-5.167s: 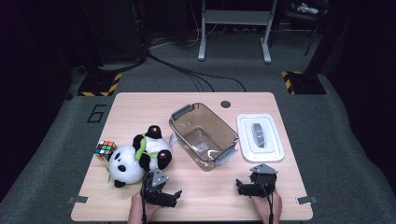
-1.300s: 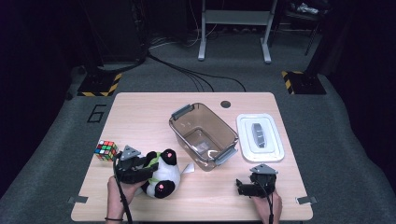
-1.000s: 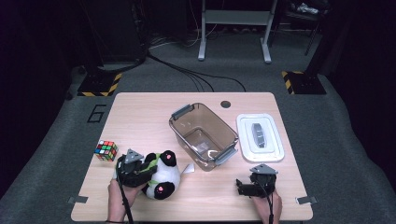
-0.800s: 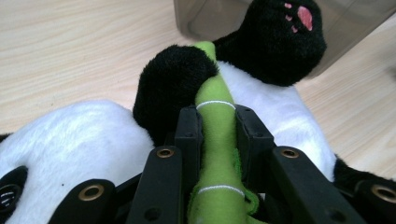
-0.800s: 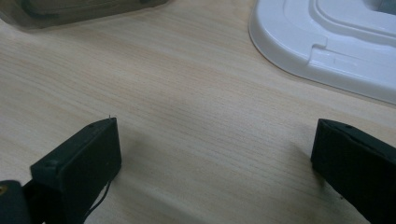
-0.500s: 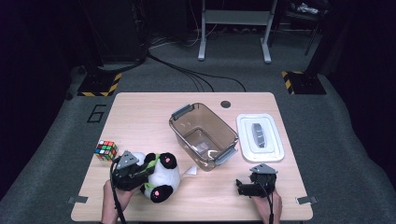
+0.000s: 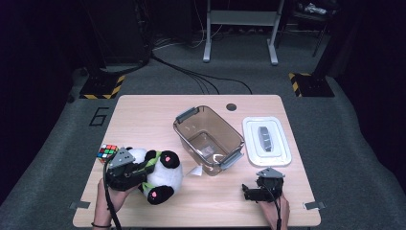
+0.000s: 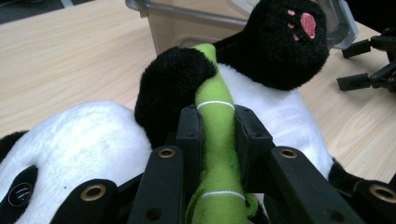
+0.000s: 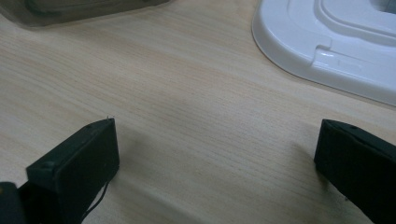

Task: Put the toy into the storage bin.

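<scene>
Left tool [image 8: 212, 135] clamped on the panda's [image 7: 160, 175] green bamboo stick [image 8: 215, 121], plush just ahead of it, bin [image 7: 209, 139] beyond empty; right tool [image 9: 219, 154] open on the tabletop [image 7: 143, 112]; drop-in pending.

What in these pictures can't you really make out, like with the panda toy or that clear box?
- Panda: in the high view the left claw covers part of its body; in the left claw view the frame edges cut off its head.
- Clear box: something pale lies inside, too small and blurred to name.
- White lid: cut off by the right claw view's edge.
- Cube: sticker pattern too small to read.
</scene>
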Demonstrator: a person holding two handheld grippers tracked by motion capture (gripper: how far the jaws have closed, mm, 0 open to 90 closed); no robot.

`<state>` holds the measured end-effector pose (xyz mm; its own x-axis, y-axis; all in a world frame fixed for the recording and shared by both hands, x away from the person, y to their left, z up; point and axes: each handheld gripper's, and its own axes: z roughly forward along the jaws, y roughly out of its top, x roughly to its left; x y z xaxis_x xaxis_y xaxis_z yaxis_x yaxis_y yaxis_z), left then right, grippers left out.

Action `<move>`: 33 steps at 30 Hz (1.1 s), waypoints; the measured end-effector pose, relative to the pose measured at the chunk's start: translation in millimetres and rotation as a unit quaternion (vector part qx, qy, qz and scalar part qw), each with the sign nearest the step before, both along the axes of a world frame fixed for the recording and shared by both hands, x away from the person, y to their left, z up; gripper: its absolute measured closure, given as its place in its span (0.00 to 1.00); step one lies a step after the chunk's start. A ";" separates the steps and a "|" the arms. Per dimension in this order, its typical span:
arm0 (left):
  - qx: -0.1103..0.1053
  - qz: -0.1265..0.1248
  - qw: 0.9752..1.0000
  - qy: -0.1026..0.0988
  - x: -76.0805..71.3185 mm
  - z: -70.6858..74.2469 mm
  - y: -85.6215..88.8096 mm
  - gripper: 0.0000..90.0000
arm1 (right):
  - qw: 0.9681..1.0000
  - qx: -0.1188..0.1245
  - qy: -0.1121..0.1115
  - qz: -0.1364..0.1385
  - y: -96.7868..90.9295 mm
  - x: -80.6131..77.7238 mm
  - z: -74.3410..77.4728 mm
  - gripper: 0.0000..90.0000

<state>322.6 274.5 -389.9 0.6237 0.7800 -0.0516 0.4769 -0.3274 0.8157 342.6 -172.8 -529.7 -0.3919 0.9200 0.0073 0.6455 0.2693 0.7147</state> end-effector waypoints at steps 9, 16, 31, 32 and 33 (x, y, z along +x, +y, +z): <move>-0.004 -0.012 1.000 -0.015 3.6 22.6 4.4 0.83 | 1.000 0.000 -0.001 -0.002 0.2 -0.1 -0.2 0.00; -0.003 -0.016 1.000 -0.018 12.0 38.6 8.1 0.83 | 1.000 -0.001 -0.001 -0.002 0.2 -0.3 -0.2 0.00; 0.005 -0.041 0.998 -0.044 33.0 79.1 -2.2 0.83 | 1.000 -0.002 -0.001 -0.001 0.3 -0.2 -0.1 0.00; 0.008 -0.042 0.998 -0.046 35.2 81.2 -3.9 0.82 | 1.000 -0.001 -0.001 -0.002 0.3 -0.3 -0.2 0.00; 0.009 -0.044 0.998 -0.047 37.3 83.2 -5.8 0.83 | 1.000 -0.002 -0.001 -0.002 0.3 -0.2 -0.2 0.00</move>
